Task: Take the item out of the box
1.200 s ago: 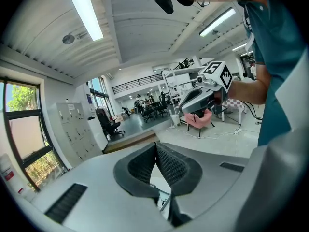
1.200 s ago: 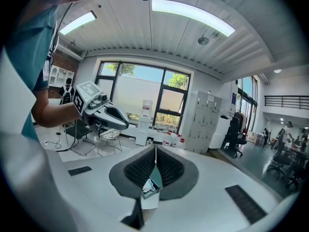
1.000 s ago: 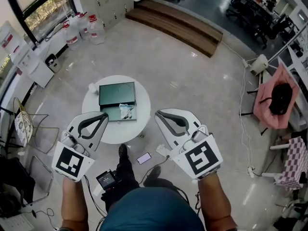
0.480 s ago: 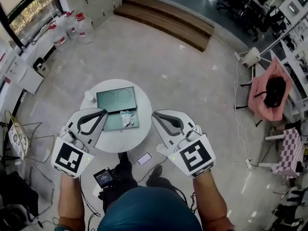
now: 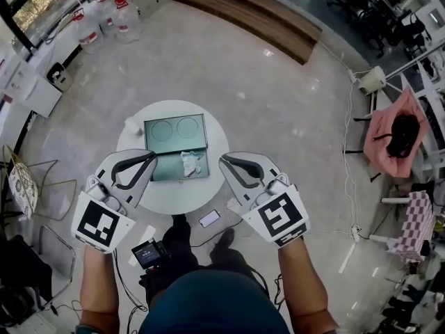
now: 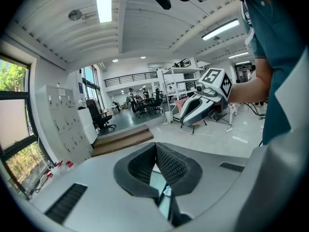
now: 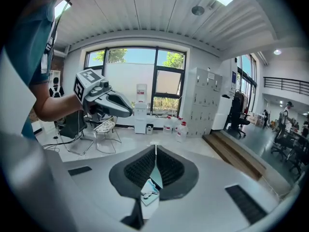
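An open box stands on the round white table (image 5: 142, 193), its green lid (image 5: 175, 129) laid back and its tray (image 5: 170, 169) toward me. A crumpled white item (image 5: 191, 163) lies in the tray's right part. My left gripper (image 5: 151, 156) is shut and empty, its tip over the tray's left edge. My right gripper (image 5: 224, 161) is shut and empty, its tip just right of the tray. Under the shut jaws, the left gripper view (image 6: 155, 144) shows a sliver of the box (image 6: 158, 180), and the right gripper view (image 7: 155, 147) shows the item (image 7: 149, 191).
A small white object (image 5: 132, 125) sits at the table's left rim. A phone (image 5: 208, 218) lies on the floor by my feet. A wire chair (image 5: 24, 186) stands left, water jugs (image 5: 104, 21) far left, wooden steps (image 5: 271, 14) beyond, and a pink-draped chair (image 5: 400, 134) right.
Both grippers have come forward and lower toward the table, still shut. Their tips now flank the box's tray, and the table sits closer below me.
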